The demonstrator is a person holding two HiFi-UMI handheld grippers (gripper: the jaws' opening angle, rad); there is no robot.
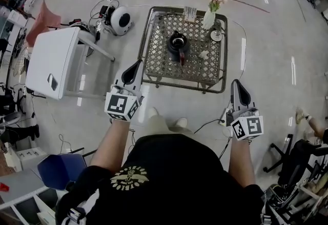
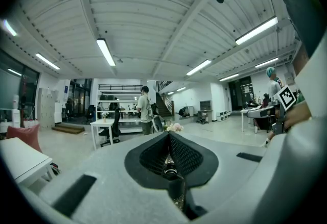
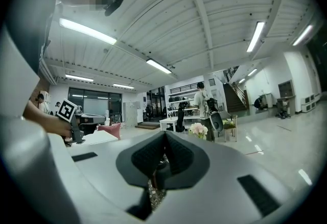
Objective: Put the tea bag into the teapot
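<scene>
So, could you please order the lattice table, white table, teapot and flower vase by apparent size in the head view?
1. lattice table
2. white table
3. teapot and flower vase, too alike to rank

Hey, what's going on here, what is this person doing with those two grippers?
A person stands before a small metal table, a gripper in each hand. The left gripper and right gripper are both shut, empty and short of the table. On it sit a dark teapot, a vase of flowers and a small white item, possibly the tea bag. Nothing is picked up yet.
</scene>
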